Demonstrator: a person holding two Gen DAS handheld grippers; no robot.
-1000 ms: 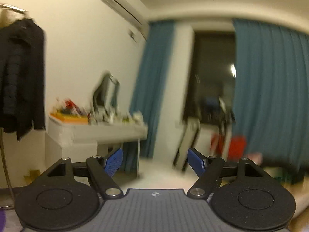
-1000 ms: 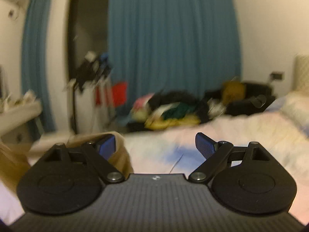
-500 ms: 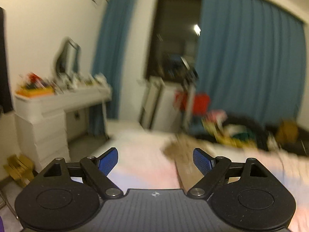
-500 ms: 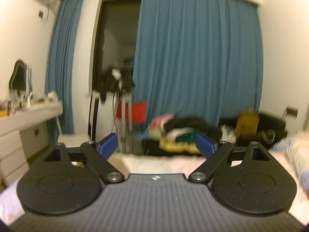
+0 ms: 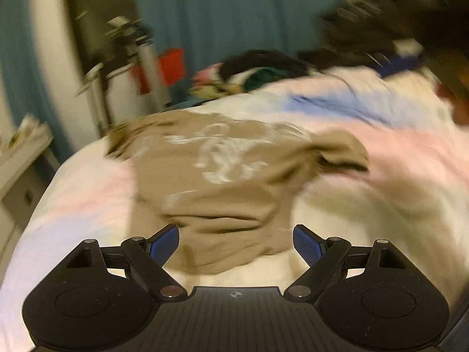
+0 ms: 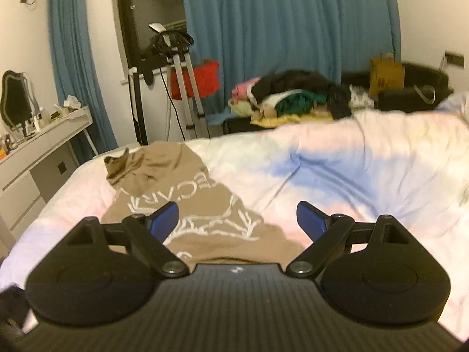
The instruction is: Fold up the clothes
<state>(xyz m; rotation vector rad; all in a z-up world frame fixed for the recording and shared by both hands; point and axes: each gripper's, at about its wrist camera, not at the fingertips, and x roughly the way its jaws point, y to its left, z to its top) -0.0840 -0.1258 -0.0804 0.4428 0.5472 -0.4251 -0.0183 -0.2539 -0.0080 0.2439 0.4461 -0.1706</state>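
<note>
A home bedroom: bed, blue curtains, dresser with mirror.

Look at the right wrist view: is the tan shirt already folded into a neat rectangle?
No, the tan shirt lies spread and rumpled across the bed.

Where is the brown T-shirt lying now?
The brown T-shirt lies spread on the pastel bed cover, left of centre in the right wrist view, toward the side nearest the white dresser. In the left wrist view it lies just ahead of the gripper.

left wrist: above bed, tilted down | right wrist: likewise | shared: shirt
</note>
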